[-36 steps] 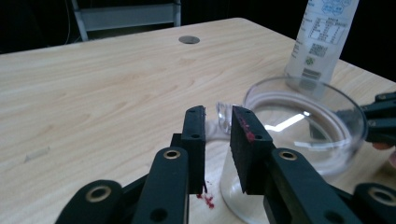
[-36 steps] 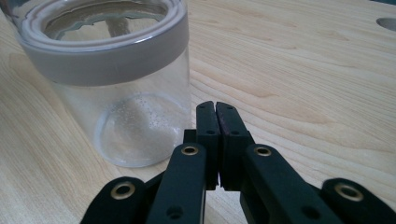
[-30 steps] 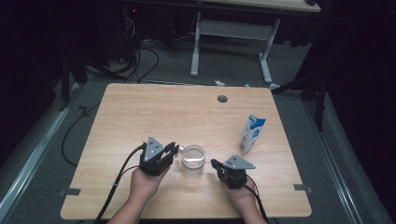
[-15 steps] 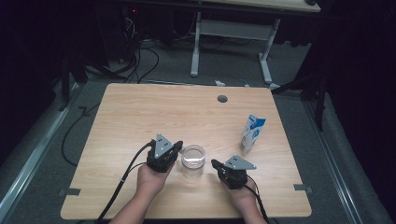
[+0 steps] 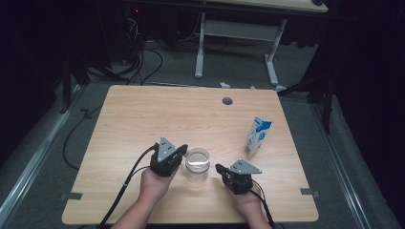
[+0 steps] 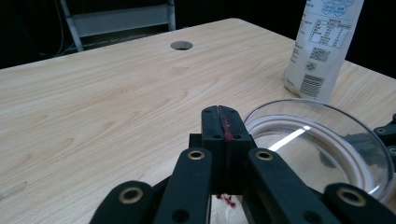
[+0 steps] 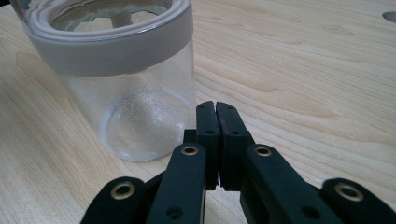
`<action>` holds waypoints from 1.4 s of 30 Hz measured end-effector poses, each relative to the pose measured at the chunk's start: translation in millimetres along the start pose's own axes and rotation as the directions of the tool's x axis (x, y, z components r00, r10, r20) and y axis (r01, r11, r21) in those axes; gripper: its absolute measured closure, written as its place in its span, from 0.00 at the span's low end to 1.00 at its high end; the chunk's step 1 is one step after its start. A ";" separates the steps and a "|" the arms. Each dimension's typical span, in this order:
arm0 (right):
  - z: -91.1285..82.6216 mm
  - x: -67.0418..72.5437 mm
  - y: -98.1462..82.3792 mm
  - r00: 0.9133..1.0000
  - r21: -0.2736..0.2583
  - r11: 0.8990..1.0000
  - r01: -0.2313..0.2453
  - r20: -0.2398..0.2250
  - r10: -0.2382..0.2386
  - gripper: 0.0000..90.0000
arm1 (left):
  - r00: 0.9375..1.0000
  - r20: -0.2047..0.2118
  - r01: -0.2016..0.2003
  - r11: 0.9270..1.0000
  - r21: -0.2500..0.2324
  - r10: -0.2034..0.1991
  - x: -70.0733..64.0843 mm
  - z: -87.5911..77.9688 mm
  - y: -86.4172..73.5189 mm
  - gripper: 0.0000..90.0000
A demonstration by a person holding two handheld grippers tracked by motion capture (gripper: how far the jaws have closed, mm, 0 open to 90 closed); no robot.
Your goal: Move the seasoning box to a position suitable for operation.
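High view shows my left gripper (image 5: 180, 151) at the jar's nine o'clock and my right gripper (image 5: 219, 168) at its four o'clock, both near the table's (image 5: 143, 114) front edge and both clenched on nothing, the left having just closed. Between them stands the clear jar (image 5: 197, 164), upright, just beside each tip. Farther off, at the jar's two o'clock, stands the milk carton (image 5: 258, 137).

We look along our left gripper (image 6: 223, 122), its two black jaws pressed flat together with a thin red smear down the seam between them and nothing in the grip. Just right of the fingers (image 6: 212, 130) sits a clear round jar (image 6: 322, 144), seen from above its rim. Beyond the jar stands a white carton (image 6: 322, 46), and far ahead of the fingertips a round hole (image 6: 181, 45) marks the wooden table (image 6: 93, 107)
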State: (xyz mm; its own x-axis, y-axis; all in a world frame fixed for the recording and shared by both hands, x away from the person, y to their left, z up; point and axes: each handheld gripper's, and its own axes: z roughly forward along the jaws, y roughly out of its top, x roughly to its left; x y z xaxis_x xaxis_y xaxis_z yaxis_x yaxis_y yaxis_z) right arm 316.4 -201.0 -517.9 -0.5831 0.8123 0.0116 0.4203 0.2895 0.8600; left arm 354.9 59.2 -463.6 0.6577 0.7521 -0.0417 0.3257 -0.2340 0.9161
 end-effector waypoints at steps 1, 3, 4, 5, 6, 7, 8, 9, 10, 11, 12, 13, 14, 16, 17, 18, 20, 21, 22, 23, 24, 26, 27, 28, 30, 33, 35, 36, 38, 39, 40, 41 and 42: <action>0.0 -0.1 0.0 1.000 0.000 1.000 -0.001 -0.001 0.001 0.99 | 1.000 0.000 -0.002 1.000 -0.001 0.002 -0.4 0.2 -0.3 1.00; -0.2 -0.2 0.0 1.000 -0.001 1.000 -0.002 -0.001 0.002 0.99 | 1.000 0.001 -0.003 1.000 -0.003 0.003 -1.0 0.6 -0.8 1.00; -0.3 -0.2 0.0 1.000 -0.002 1.000 -0.004 -0.002 0.004 0.99 | 1.000 0.002 -0.002 1.000 -0.004 0.002 -1.1 0.6 -1.0 1.00; -0.4 -0.1 0.1 1.000 -0.003 1.000 -0.003 -0.002 0.003 0.99 | 1.000 0.004 0.000 1.000 -0.007 0.000 -1.2 0.7 -1.3 1.00; -0.4 0.0 0.1 1.000 -0.005 1.000 -0.003 -0.002 0.003 0.99 | 1.000 0.004 0.002 1.000 -0.008 -0.001 -1.4 0.7 -1.6 1.00; -0.1 -0.1 0.2 1.000 -0.007 1.000 -0.004 -0.005 0.004 0.99 | 1.000 0.004 0.005 1.000 -0.008 -0.005 -1.6 0.6 -1.5 1.00; -0.1 0.1 0.4 1.000 -0.008 1.000 -0.003 -0.005 0.003 0.99 | 1.000 0.006 0.008 1.000 -0.006 -0.008 -1.9 0.5 -1.4 1.00; 0.3 0.4 0.8 1.000 -0.012 1.000 0.002 -0.007 -0.002 0.99 | 1.000 0.006 0.005 1.000 -0.005 -0.005 -2.3 0.5 -1.4 1.00; 0.3 0.4 0.8 1.000 -0.012 1.000 0.002 -0.007 -0.002 0.99 | 1.000 0.004 0.006 1.000 -0.007 -0.006 -2.5 0.7 -1.4 1.00; 0.6 0.3 1.3 1.000 -0.012 1.000 0.006 -0.005 -0.006 0.99 | 1.000 0.004 0.012 1.000 -0.004 -0.012 -2.5 0.8 -0.9 1.00; -0.7 -1.6 2.7 1.000 -0.009 1.000 0.003 0.009 -0.003 0.99 | 1.000 0.008 0.010 1.000 0.001 -0.011 -2.2 1.6 -0.1 1.00; -0.7 -1.6 2.7 1.000 -0.009 1.000 0.003 0.009 -0.003 0.99 | 1.000 -0.002 -0.006 1.000 0.003 0.006 -3.1 2.9 0.8 1.00; -1.9 -2.5 2.7 1.000 -0.015 1.000 0.005 0.022 -0.004 0.99 | 1.000 -0.011 -0.025 1.000 0.009 0.025 -2.7 3.8 2.0 1.00; -12.2 -7.1 8.4 0.999 -0.048 0.999 -0.015 0.029 0.016 0.99 | 1.000 -0.006 -0.030 0.999 0.027 0.030 1.1 2.3 6.5 1.00; -12.2 -7.1 8.4 0.999 -0.048 0.999 -0.015 0.029 0.016 0.99 | 0.998 -0.031 -0.047 0.999 0.020 0.048 2.5 -0.6 6.7 1.00; -14.7 -3.9 10.2 0.999 -0.052 0.999 0.015 0.038 -0.013 0.99 | 1.000 -0.021 -0.011 0.999 0.033 0.011 7.1 -1.8 4.5 1.00; -11.7 -5.3 9.4 0.999 -0.044 0.999 0.020 0.035 -0.018 0.99 | 0.999 -0.034 -0.031 0.999 0.031 0.032 6.9 -1.5 4.5 1.00; -10.6 -6.5 9.2 0.999 -0.043 0.999 0.004 0.032 -0.003 0.99 | 0.999 -0.030 -0.019 0.999 0.030 0.020 6.7 0.1 4.3 1.00; -9.5 -8.6 9.0 1.000 -0.042 0.999 -0.011 0.016 0.012 0.99 | 0.999 -0.030 -0.019 0.999 0.030 0.020 6.7 0.1 4.3 1.00; -9.5 -8.6 9.0 1.000 -0.042 0.999 -0.011 0.016 0.012 0.99 | 0.999 -0.037 -0.023 0.999 0.023 0.024 5.4 0.9 4.4 1.00; -9.2 -8.2 8.7 1.000 -0.037 0.999 -0.005 0.022 0.005 0.99 | 0.999 -0.039 -0.026 1.000 0.015 0.027 4.4 2.0 4.7 1.00; -10.1 -6.4 8.5 1.000 -0.040 0.999 0.004 0.025 -0.003 0.99 | 0.999 -0.039 -0.032 0.999 0.007 0.032 1.8 4.3 5.0 1.00; -10.3 -5.5 8.9 1.000 -0.044 0.999 0.007 0.018 -0.006 0.99 | 0.998 -0.045 -0.040 0.999 0.003 0.040 0.6 4.8 4.7 1.00; -10.5 -3.7 9.6 1.000 -0.041 0.999 0.012 0.018 -0.011 0.99 | 0.998 -0.044 -0.037 0.999 0.002 0.037 -0.3 5.2 4.0 1.00; -11.0 -0.8 11.8 1.000 -0.041 0.999 0.019 0.010 -0.019 0.99 | 0.999 -0.041 -0.030 1.000 0.004 0.030 -0.7 5.3 2.4 1.00; -13.0 2.2 15.2 1.000 -0.052 0.998 0.031 -0.002 -0.032 1.00 | 0.999 -0.044 -0.026 1.000 -0.001 0.026 0.5 3.1 1.4 1.00; -13.4 2.6 16.5 1.000 -0.057 0.998 0.026 -0.006 -0.027 1.00 | 0.998 -0.049 -0.030 1.000 -0.002 0.030 1.7 1.4 1.5 1.00; -13.6 2.5 16.9 1.000 -0.058 0.998 0.027 -0.005 -0.027 1.00 | 0.998 -0.050 -0.030 1.000 -0.005 0.029 2.2 0.7 1.3 1.00; -14.3 2.3 18.5 1.000 -0.060 0.998 0.026 -0.011 -0.027 1.00 | 0.998 -0.049 -0.028 1.000 -0.006 0.028 3.4 -0.9 0.7 1.00; -14.8 2.8 19.3 1.000 -0.064 0.998 0.027 -0.009 -0.028 1.00 | 0.998 -0.055 -0.044 0.999 -0.007 0.043 2.7 -2.2 0.2 1.00; -15.3 3.1 20.3 1.000 -0.069 0.997 0.026 -0.013 -0.027 1.00 | 0.998 -0.056 -0.042 0.999 -0.008 0.042 2.8 -2.6 0.1 1.00; -15.3 3.1 20.3 1.000 -0.069 0.997 0.026 -0.013 -0.027 1.00 | 0.998 -0.056 -0.042 0.999 -0.008 0.042 2.8 -2.6 0.1 1.00; -16.0 3.5 21.3 0.999 -0.072 0.997 0.028 -0.014 -0.029 1.00 | 0.998 -0.055 -0.037 0.999 -0.008 0.037 3.1 -2.8 0.1 1.00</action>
State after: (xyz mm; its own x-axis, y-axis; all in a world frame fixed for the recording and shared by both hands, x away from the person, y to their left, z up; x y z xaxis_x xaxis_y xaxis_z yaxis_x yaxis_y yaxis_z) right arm 312.1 -200.2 -491.4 -0.6051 0.7961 -0.0061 0.3528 0.2750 0.8944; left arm 355.1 63.3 -462.6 0.6308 0.7758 0.0141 0.2955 -0.2571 0.9201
